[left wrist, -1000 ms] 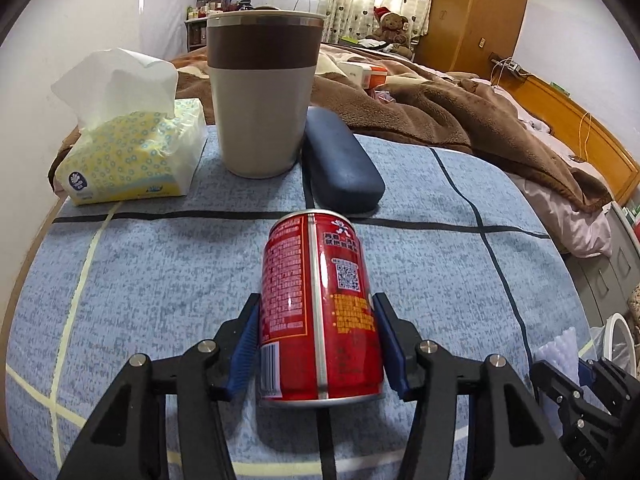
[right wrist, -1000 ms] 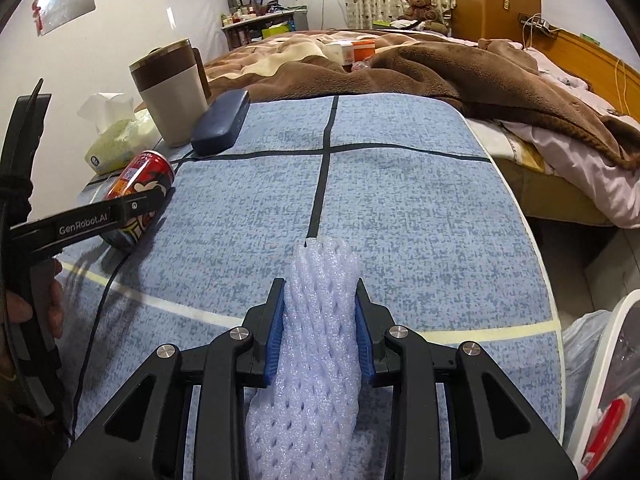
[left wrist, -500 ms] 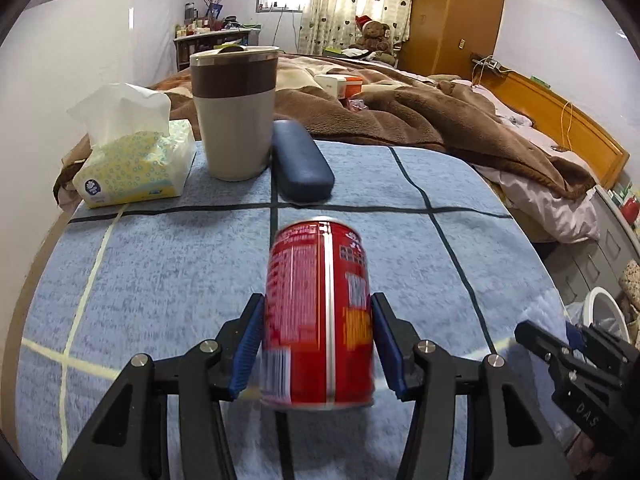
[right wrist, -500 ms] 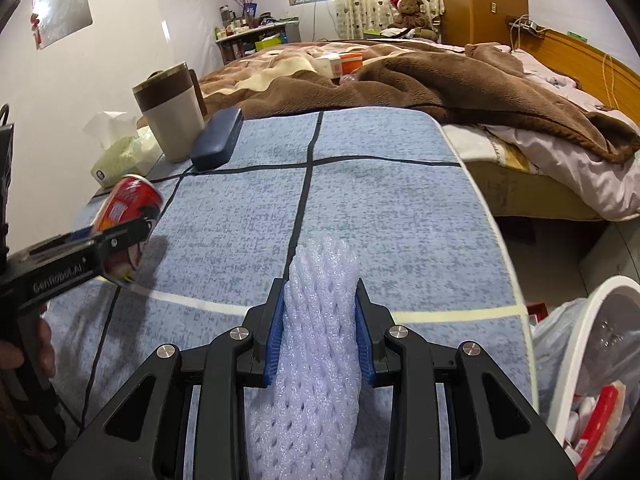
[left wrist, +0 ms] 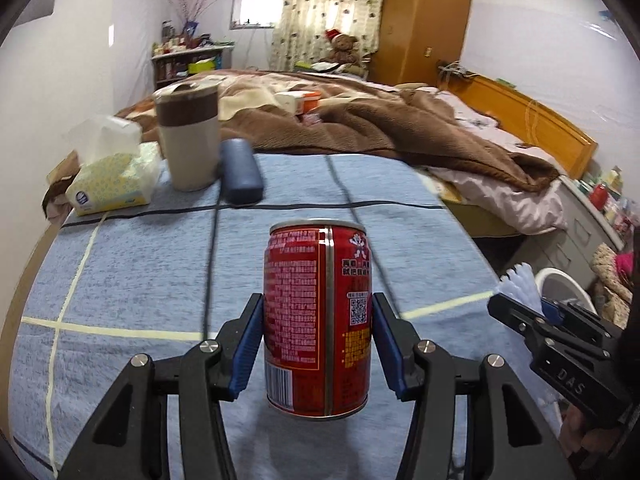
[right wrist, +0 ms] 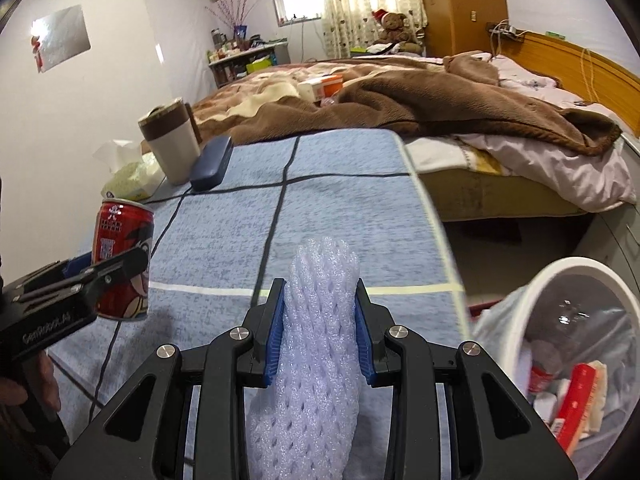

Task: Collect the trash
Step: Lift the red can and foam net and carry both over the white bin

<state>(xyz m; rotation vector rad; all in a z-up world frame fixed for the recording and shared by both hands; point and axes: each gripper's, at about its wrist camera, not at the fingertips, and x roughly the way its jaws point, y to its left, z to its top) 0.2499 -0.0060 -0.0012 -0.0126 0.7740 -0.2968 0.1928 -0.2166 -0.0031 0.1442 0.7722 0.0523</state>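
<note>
Carrying stage of trash collection. The left claw (left wrist: 318,344) is clamped on an upright red can (left wrist: 318,320), held clear above the blue-clothed worktop (left wrist: 140,264); the right claw (right wrist: 320,330) is clamped on a white foam net sleeve (right wrist: 318,344), its blue pads pressing the soft mesh inward. The white bin (right wrist: 560,280), lined with a bag and already holding refuse, stands off the worktop's right edge, nearest the right claw. Good practice, by judgement: bring the sleeve over the bin mouth first, since it is closer, and part the claw only when well inside the rim, as so light a piece may drift. Keep the can upright in transit in case liquid remains, and pass it wide of the right claw. The cup (left wrist: 188,136), tissue pack (left wrist: 114,178) and dark case (left wrist: 240,178) at the far edge appear to be keepers.
</note>
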